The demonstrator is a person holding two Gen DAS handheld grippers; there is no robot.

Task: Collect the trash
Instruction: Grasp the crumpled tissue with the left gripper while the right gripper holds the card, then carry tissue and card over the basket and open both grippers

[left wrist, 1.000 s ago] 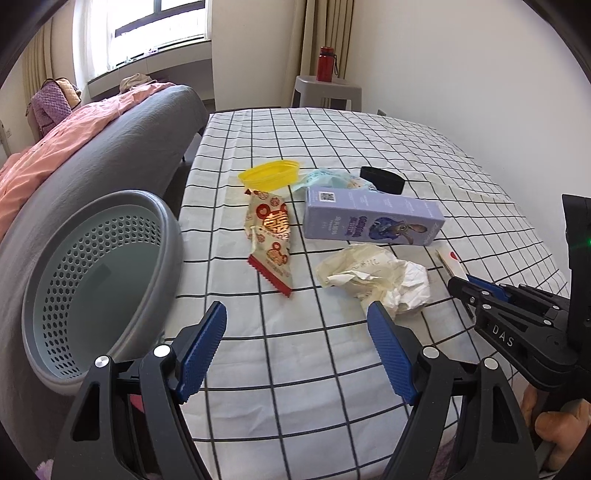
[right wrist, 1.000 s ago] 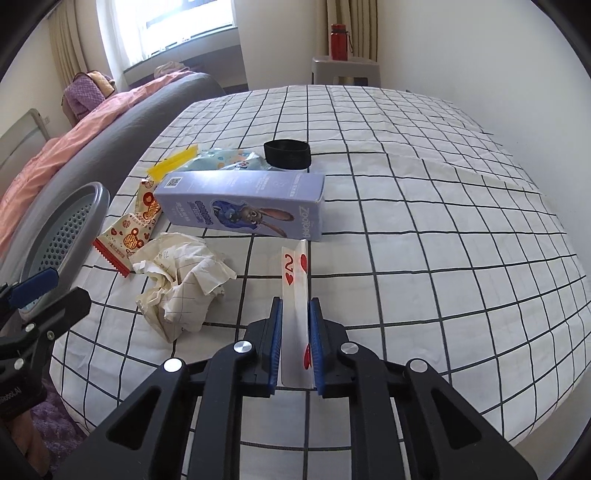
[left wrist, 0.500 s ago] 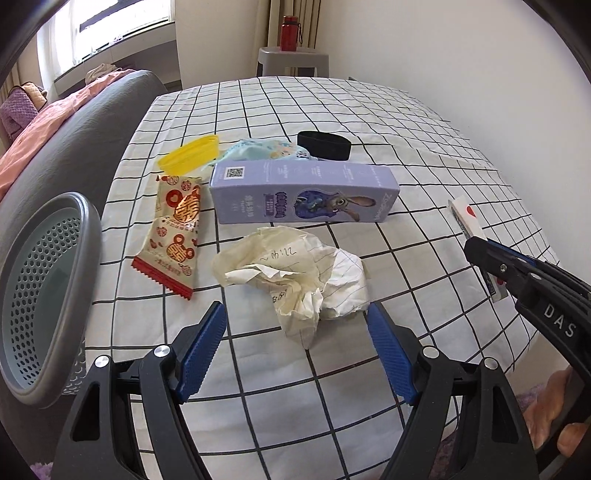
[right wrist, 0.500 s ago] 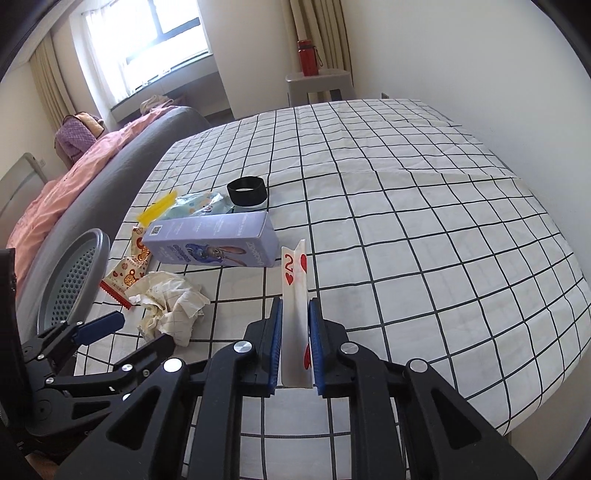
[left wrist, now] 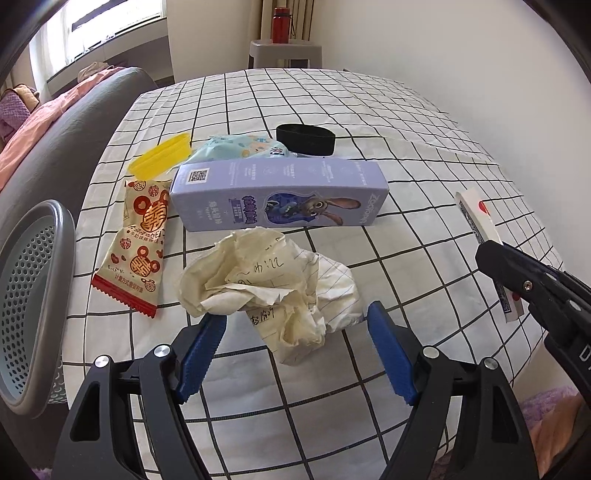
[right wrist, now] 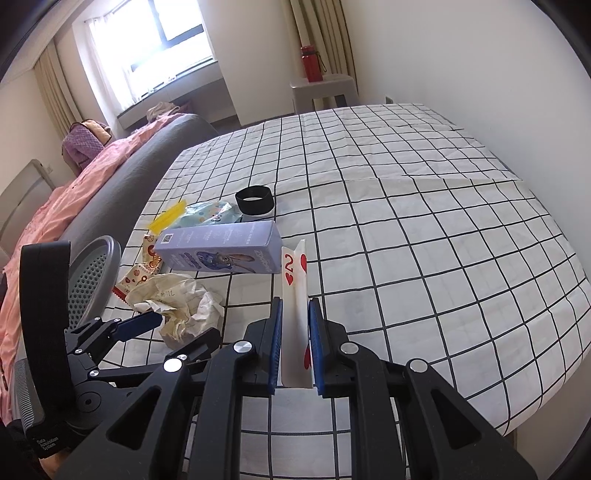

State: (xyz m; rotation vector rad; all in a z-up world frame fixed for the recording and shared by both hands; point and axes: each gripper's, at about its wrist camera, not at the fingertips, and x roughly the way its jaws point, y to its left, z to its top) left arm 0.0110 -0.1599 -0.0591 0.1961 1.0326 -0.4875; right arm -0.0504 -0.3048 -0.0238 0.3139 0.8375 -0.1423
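Left tool [left wrist: 295,332]: spread wide, blue pads either side of the near end of the paper wad [left wrist: 269,284], one pad just beside its left edge, the other just beside its right edge. Contact cannot be judged. Nothing gripped.

Right tool [right wrist: 295,343]: clenched on a playing card [right wrist: 294,295], a two of hearts, held on edge and upright above the bed [right wrist: 424,240]. In the left view the same card [left wrist: 480,221] shows to the right of the wad, well apart from it, with the right tool [left wrist: 517,284] behind it.

Wad: crumpled cream paper, lined, handwriting showing, lying on the checked bed cover near the front edge.

Left of the wad: snack wrapper [left wrist: 140,243], red and cream, flat on the cover, near but apart from the wad.

Further left of the wad, off the bed edge: grey perforated basket [left wrist: 33,306], rim tipped toward the camera.

Just behind the wad: purple carton [left wrist: 277,195], lying on its long side, a rabbit printed on the front.

Behind the carton: yellow plastic piece [left wrist: 162,160] on the left, pale blue packet [left wrist: 240,147] in the middle touching the carton's back, black band [left wrist: 306,138] on the right.

Far beyond the wad, past the bed: grey stool [left wrist: 286,51] carrying a red bottle [left wrist: 280,24].
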